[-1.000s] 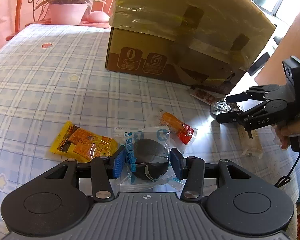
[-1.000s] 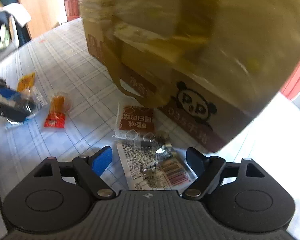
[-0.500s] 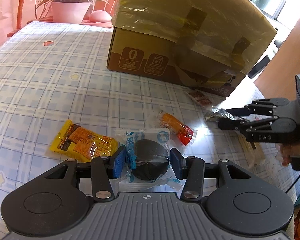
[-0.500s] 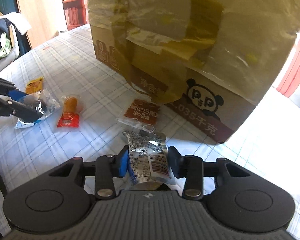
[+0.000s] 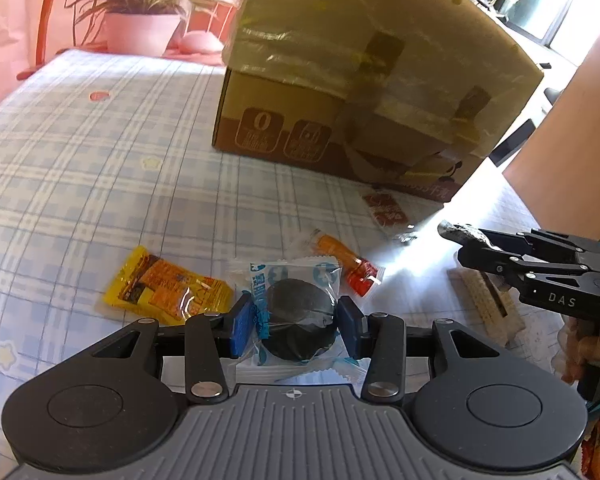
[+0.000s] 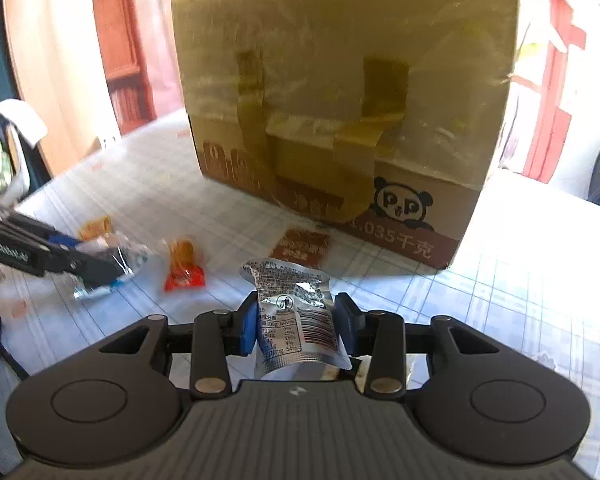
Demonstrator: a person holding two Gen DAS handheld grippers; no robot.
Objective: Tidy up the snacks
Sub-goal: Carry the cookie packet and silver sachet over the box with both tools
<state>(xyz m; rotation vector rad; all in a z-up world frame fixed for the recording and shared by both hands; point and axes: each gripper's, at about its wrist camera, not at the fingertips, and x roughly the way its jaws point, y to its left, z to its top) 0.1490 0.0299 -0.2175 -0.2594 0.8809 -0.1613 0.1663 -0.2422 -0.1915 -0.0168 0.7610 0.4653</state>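
A clear packet with a dark round cookie (image 5: 296, 316) lies on the checked tablecloth (image 5: 80, 160). My left gripper (image 5: 296, 320) is closing on it, its blue pads touching the wrapper on both sides. In the right wrist view my right gripper (image 6: 296, 324) is shut on a silver foil packet (image 6: 296, 304) and holds it above the table. The left wrist view shows the right gripper (image 5: 460, 236) at the right with the foil's edge at its tips. The left gripper (image 6: 100, 268) shows at the left in the right wrist view.
A large taped cardboard box (image 5: 380, 92) stands at the back. On the cloth lie a yellow snack pack (image 5: 168, 284), an orange-red packet (image 5: 348, 264), a brown-red packet (image 5: 384, 208) by the box and a white packet (image 5: 484, 304). A potted plant (image 5: 140, 32) stands far left.
My right gripper shut on the silver foil packet and lifted it off the cloth, turning toward the box. The left pads drew in slightly on the cookie packet.
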